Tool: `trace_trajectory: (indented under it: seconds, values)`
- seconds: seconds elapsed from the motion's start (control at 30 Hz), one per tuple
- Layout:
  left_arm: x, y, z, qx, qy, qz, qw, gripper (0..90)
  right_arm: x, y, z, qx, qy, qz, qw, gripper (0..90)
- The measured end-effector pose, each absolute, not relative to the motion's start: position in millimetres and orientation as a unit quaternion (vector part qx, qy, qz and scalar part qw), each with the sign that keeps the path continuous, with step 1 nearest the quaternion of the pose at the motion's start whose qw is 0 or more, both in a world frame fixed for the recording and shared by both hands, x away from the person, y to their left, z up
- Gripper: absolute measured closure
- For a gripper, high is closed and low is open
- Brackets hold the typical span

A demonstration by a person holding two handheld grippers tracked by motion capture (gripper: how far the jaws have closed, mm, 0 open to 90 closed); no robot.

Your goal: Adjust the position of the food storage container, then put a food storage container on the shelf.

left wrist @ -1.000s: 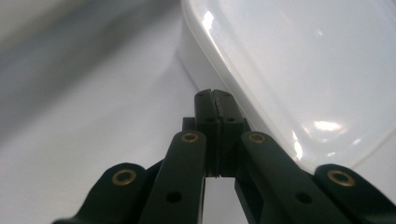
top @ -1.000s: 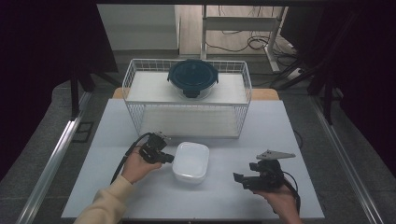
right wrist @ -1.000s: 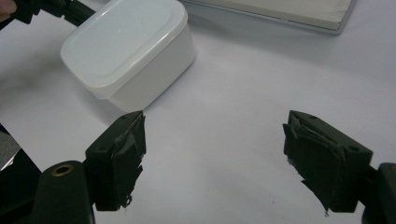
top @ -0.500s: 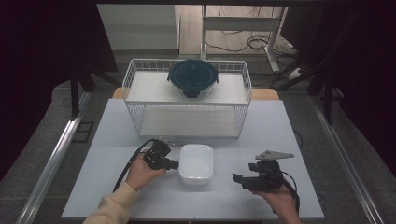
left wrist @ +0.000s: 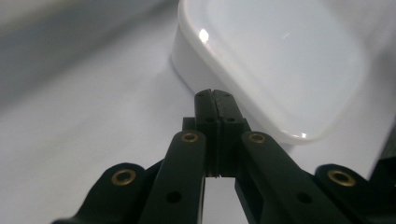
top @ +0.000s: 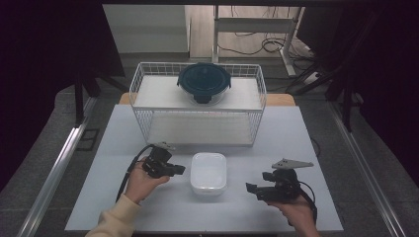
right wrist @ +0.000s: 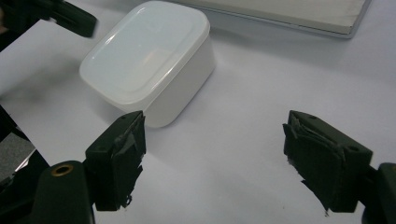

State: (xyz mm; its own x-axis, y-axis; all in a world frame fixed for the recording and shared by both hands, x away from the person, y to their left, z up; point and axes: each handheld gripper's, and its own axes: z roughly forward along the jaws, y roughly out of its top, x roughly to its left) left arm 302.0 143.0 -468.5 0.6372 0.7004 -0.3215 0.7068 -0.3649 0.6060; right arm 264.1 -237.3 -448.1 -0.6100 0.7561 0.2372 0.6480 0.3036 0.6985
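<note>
The left gripper (left wrist: 215, 95) is being held with jaws together beside the white lidded container (top: 209, 172); the right gripper (right wrist: 212, 158) is being held agape, empty.

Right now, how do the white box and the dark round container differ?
The white box is rectangular with rounded corners; the dark round container is circular. The white box sits on the table between the two grippers; the dark round container rests on top of the wire rack farther back. The white box's lid is plain and smooth; the dark round container's lid has clips at its rim. Both are lidded.
</note>
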Motion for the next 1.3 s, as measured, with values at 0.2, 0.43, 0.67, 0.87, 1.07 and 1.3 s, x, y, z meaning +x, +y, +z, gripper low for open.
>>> trace_trajectory:
  seconds: [0.2, 0.43, 0.67, 0.87, 1.07, 1.3]
  values:
    - [274.9, 158.2, -455.2, 0.799, 0.447, 0.03, 0.4, 72.3, 263.7, -235.9, -448.5, 0.434, 0.806, 0.397, 0.069, 20.5]
    - [258.3, 173.8, -451.8, 0.777, 0.487, 0.04, 0.397, 31.5, 262.9, -236.1, -446.1, 0.431, 0.805, 0.402, 0.072, 20.4]
    - [255.8, 179.3, -451.7, 0.771, 0.493, 0.04, 0.401, 28.2, 263.3, -236.4, -446.5, 0.43, 0.805, 0.403, 0.072, 20.4]
    - [258.2, 179.0, -457.3, 0.774, 0.492, 0.033, 0.398, 27.6, 263.7, -235.9, -446.0, 0.428, 0.805, 0.404, 0.07, 20.4]
    - [258.6, 177.4, -459.0, 0.775, 0.491, 0.031, 0.397, 27.2, 262.4, -237.1, -444.0, 0.43, 0.803, 0.407, 0.072, 20.4]
    - [259.4, 176.5, -461.9, 0.771, 0.492, 0.024, 0.403, 27.1, 261.5, -235.7, -443.9, 0.429, 0.803, 0.408, 0.069, 20.4]
